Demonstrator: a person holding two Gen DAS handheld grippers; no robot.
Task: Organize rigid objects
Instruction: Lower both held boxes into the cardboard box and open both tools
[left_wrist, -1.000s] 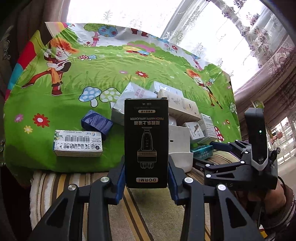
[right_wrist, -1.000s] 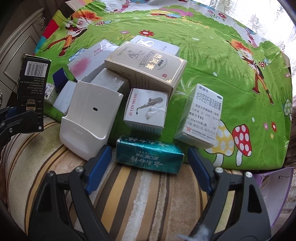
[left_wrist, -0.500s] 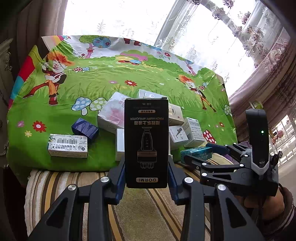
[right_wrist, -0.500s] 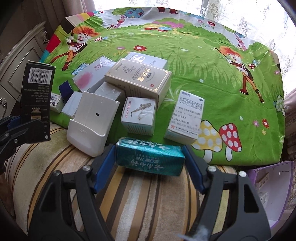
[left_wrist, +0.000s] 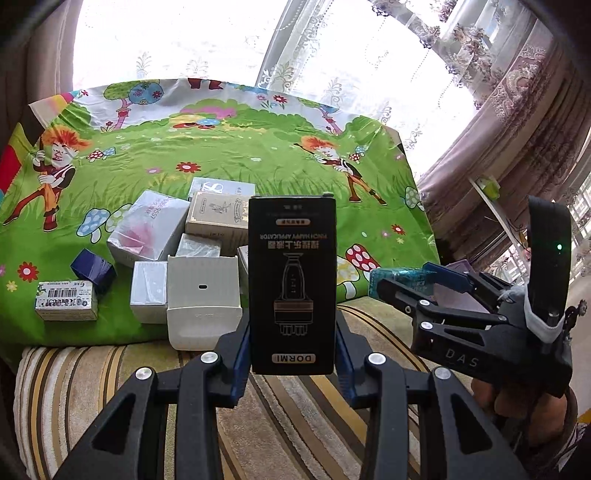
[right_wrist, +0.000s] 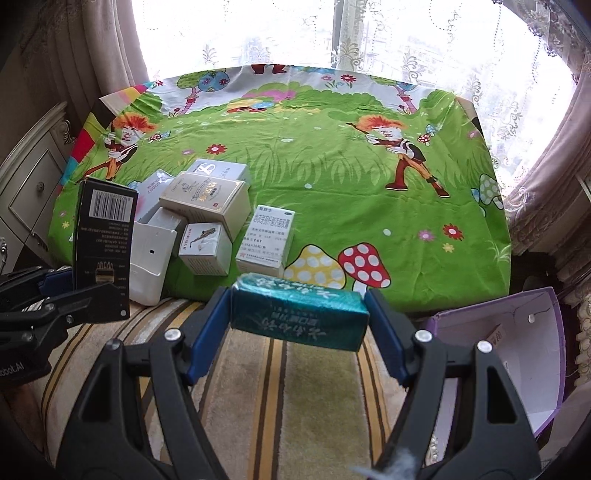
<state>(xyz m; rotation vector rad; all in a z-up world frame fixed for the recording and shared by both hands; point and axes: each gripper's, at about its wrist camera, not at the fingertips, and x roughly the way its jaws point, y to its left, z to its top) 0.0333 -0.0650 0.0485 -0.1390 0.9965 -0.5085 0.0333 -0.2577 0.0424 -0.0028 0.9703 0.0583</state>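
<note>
Lifted clear of striped cushion (right_wrist: 258, 398) now: teal box (right_wrist: 299, 314), clamped in R gripper (right_wrist: 297, 325). L gripper (left_wrist: 291, 354) pinching black box (left_wrist: 291, 280) upright.

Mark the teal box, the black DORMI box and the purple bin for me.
teal box (right_wrist: 299, 314): right wrist view, middle of its front face.
black DORMI box (left_wrist: 291, 284): left wrist view, centre of the printed face.
purple bin (right_wrist: 517, 332): right wrist view, inner white wall.
</note>
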